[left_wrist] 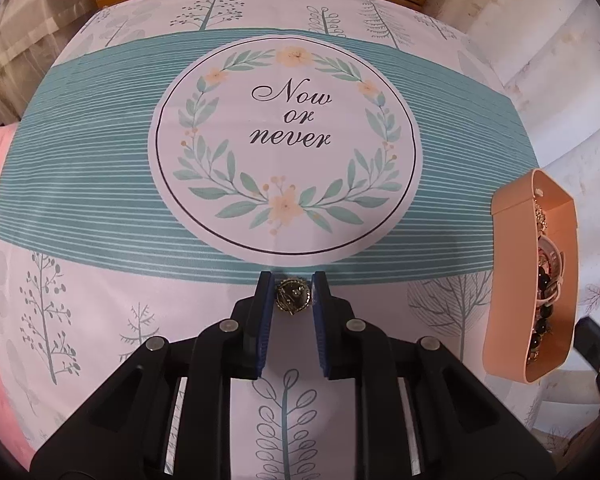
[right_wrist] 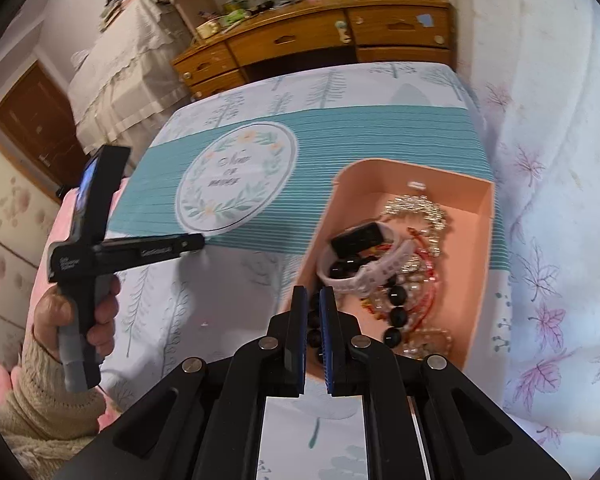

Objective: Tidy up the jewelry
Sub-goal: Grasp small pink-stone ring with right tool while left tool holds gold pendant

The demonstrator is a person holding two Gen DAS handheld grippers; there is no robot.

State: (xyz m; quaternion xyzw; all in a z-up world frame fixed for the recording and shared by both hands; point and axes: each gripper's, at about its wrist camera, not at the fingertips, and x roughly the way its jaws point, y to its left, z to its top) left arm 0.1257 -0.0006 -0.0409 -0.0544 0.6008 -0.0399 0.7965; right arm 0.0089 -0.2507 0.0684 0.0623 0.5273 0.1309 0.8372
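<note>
A bedroom, with a wooden dresser (right_wrist: 320,44) at the far end, holds a counter spread with a printed cloth (left_wrist: 100,184) bearing a wreath and the words "Now or never". On that cloth a small round gold-and-dark brooch (left_wrist: 292,296) sits between the blue pads of the left gripper (left_wrist: 292,298); the jaws are narrowed around it and look close to touching it on both sides, though whether they grip it firmly I cannot tell. To the right stands a peach box (right_wrist: 324,216) already holding a white watch (right_wrist: 364,264), dark bead bracelets (right_wrist: 396,312) and a gold chain (right_wrist: 420,212). The right gripper (right_wrist: 311,308) hovers at the box's near rim, jaws nearly closed with a narrow gap, beads visible through it but not clearly held. The brooch lies well apart from the box, left of it, so the left hand's carry runs rightward to the open top.
</note>
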